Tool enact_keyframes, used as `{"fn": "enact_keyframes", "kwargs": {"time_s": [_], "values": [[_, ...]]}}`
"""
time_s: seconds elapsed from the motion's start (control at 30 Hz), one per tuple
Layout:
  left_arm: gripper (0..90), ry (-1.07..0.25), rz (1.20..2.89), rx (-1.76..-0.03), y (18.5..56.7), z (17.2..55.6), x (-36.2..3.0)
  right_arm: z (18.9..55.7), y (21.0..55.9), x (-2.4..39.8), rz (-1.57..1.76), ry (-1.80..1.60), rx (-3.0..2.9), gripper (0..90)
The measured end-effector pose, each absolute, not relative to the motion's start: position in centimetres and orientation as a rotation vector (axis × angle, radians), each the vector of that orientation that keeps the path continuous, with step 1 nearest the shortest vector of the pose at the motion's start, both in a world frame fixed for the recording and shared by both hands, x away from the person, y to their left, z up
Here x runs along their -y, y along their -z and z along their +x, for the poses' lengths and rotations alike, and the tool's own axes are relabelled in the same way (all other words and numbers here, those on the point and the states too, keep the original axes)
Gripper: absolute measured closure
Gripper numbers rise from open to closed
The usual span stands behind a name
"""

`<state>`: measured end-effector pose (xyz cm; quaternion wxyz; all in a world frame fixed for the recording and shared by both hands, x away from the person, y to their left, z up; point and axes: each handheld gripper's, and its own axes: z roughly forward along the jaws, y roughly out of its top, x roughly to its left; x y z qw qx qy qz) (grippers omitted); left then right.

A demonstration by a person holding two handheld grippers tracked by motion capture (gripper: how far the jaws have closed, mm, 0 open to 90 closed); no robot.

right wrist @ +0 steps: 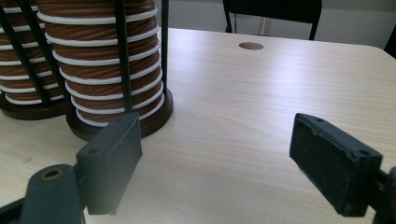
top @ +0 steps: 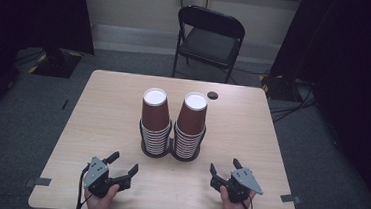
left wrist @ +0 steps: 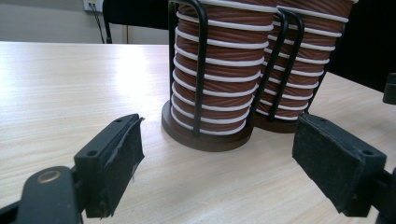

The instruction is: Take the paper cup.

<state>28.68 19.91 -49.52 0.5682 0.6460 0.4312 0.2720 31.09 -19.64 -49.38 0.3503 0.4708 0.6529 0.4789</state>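
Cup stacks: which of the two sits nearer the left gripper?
The left cup stack, standing directly ahead of the left gripper; the right cup stack stands beside it, towards the right gripper.

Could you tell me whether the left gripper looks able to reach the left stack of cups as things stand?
Probably yes. The left gripper stands open, with bare table between it and the left stack of cups. The black wire holder leaves the upper cups free.

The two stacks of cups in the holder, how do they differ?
The left stack of cups stands nearer the left gripper, the right stack of cups nearer the right gripper. The left stack sits slightly farther from the table's hole. Both are brown, upside down, white-rimmed, about equally tall, in black wire holders.
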Motion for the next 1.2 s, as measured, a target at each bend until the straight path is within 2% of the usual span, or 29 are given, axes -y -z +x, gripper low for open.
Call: {"fn": "enact_keyframes", "kwargs": {"time_s": [0.33, 1.2], "values": [[17.4, -0.662, 1.544, -1.006, 48.2, 28.8, -18.6, 31.0, 49.4, 19.7, 1.206, -1.25, -1.693, 17.3], [16.7, -0.616, 1.627, -0.871, 45.0, 29.7, -14.0, 30.6, 49.4, 19.9, 1.194, -1.285, -1.644, 17.0]]}}
